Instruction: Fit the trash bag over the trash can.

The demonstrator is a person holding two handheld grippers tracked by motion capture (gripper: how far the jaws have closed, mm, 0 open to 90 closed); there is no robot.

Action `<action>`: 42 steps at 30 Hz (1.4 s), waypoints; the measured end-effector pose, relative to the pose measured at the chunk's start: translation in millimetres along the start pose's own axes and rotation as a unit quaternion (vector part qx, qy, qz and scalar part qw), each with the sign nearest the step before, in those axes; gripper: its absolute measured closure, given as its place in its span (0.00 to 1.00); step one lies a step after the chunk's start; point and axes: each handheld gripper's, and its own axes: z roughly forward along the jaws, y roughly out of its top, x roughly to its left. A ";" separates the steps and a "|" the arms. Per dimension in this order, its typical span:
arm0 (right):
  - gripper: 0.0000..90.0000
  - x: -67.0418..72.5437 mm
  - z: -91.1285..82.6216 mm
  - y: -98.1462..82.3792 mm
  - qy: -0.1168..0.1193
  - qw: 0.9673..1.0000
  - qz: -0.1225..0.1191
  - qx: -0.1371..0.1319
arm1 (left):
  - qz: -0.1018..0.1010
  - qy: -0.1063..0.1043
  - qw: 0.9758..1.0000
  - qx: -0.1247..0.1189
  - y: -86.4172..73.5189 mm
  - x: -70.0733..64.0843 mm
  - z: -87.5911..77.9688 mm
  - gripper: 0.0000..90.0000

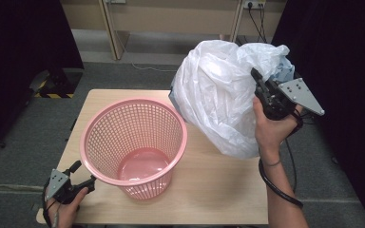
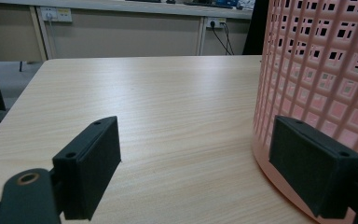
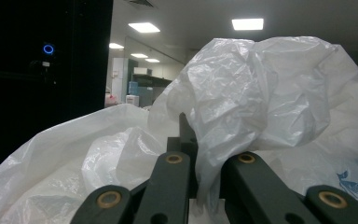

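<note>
Pale wood grain covers the counter (image 1: 218, 190), which stands on grey carpet with dark curtains at either side and a beige wall with sockets along the far end.

Nearest, at the front left corner, the left gripper (image 1: 78, 175) rests low on the counter in the person's left hand (image 1: 66, 209). Its jaws stand wide apart and hold nothing — in the left gripper view one pad (image 2: 91, 165) sits over bare wood while the other lies just beside the wall of the pink basket (image 2: 326, 70), close against the lattice near its foot; whether it touches I cannot tell.

That pink basket (image 1: 133, 137) stands upright on the left half of the counter, a mesh-sided bin with a wide round rim and a solid bottom, nothing inside it.

Farther back and to the right, the right hand (image 1: 268, 130) lifts the right gripper (image 1: 259, 83) above the counter's far right part. It is clenched on a fold of the white plastic bag (image 1: 218, 95); in the right gripper view the crumpled film (image 3: 242, 107) is pinched between the two black jaws and billows up over them. The bag is thin, translucent and puffed out, hanging beside the basket's far right rim — its lower bulge reaches the counter near the right edge. A blue print shows on the film at the lower right of the right gripper view.
</note>
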 end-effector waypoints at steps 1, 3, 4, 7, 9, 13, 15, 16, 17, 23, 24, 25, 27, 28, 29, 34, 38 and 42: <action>0.99 0.4 -0.1 0.8 0.001 1.000 0.000 -0.001 | 0.000 0.000 1.000 0.000 0.0 0.0 0.0 0.18; 0.99 1.0 -0.1 2.4 0.002 1.000 0.000 -0.003 | 0.000 0.000 1.000 0.000 0.0 0.0 0.0 0.18; 0.99 1.3 -0.2 3.2 0.002 1.000 0.000 -0.004 | 0.000 0.000 1.000 0.000 0.0 0.0 0.0 0.18; 0.99 2.0 -0.6 5.9 0.003 1.000 -0.002 -0.007 | 0.000 -0.001 1.000 0.000 0.0 -0.1 0.1 0.18; 0.99 2.5 -0.9 6.7 0.004 1.000 -0.001 -0.008 | 0.000 -0.001 1.000 0.000 0.0 -0.1 0.1 0.18; 0.99 4.7 -2.4 11.0 0.007 1.000 -0.002 -0.014 | 0.000 -0.001 1.000 0.000 0.0 -0.2 0.2 0.18; 0.99 5.8 -3.3 12.8 0.009 1.000 -0.001 -0.016 | 0.000 -0.001 1.000 0.000 0.0 -0.2 0.3 0.18; 0.99 6.3 -3.8 13.8 0.010 1.000 -0.002 -0.018 | 0.000 -0.001 1.000 0.000 0.0 -0.3 0.3 0.18; 0.99 7.0 -4.3 14.7 0.012 1.000 -0.001 -0.019 | 0.000 -0.001 1.000 0.000 0.0 -0.3 0.3 0.18; 0.99 12.0 -7.7 19.5 0.020 0.999 -0.003 -0.026 | 0.000 -0.001 1.000 0.000 0.0 -0.3 0.4 0.18; 0.99 12.8 -8.2 20.3 0.022 0.999 -0.004 -0.027 | 0.000 -0.001 1.000 0.000 0.1 -0.4 0.4 0.18; 0.99 13.9 -8.6 21.0 0.023 0.999 -0.004 -0.028 | 0.000 -0.001 1.000 0.000 0.0 -0.3 0.3 0.18; 0.99 16.1 -9.5 22.3 0.026 0.999 -0.004 -0.030 | 0.000 -0.001 1.000 0.000 0.0 -0.3 0.3 0.18; 0.99 17.1 -10.0 22.7 0.028 0.999 -0.005 -0.032 | 0.000 -0.001 1.000 0.000 0.0 -0.3 0.4 0.18; 0.99 18.2 -10.6 23.1 0.028 0.999 -0.005 -0.033 | 0.001 -0.001 1.000 0.000 0.1 -0.3 0.4 0.18; 0.99 22.3 -13.7 22.8 0.034 0.999 -0.005 -0.036 | 0.001 -0.001 1.000 0.000 0.0 -0.4 0.4 0.18; 0.99 24.4 -16.4 23.5 0.038 0.999 -0.004 -0.039 | 0.002 -0.001 1.000 0.001 0.1 -0.3 0.3 0.18; 0.99 26.3 -18.8 24.8 0.040 0.998 -0.007 -0.041 | 0.003 0.000 1.000 0.002 0.1 -0.3 0.3 0.18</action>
